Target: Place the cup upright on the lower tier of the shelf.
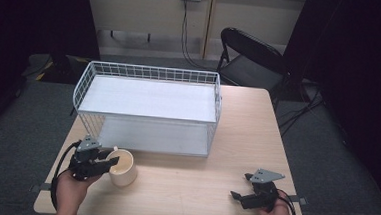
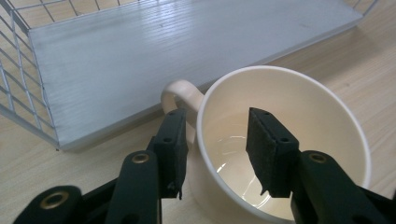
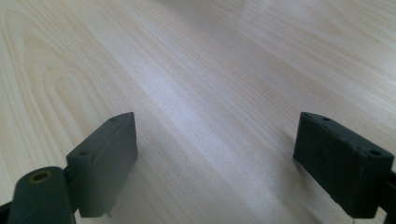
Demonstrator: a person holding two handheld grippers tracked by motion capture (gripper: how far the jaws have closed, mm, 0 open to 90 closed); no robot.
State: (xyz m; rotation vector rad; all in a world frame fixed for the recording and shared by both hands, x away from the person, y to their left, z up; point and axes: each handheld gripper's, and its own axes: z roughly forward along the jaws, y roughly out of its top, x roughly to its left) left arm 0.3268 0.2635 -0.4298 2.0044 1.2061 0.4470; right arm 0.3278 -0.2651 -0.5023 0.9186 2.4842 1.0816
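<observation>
Mug (image 1: 123,167) stands upright near the table's (image 1: 237,135) front left, mouth up, handle toward the wire rack (image 1: 148,110) just behind. My left gripper (image 1: 106,161) straddles its rim, one jaw inside, not yet pinched. My right gripper (image 1: 241,187) rests spread wide, empty.
</observation>
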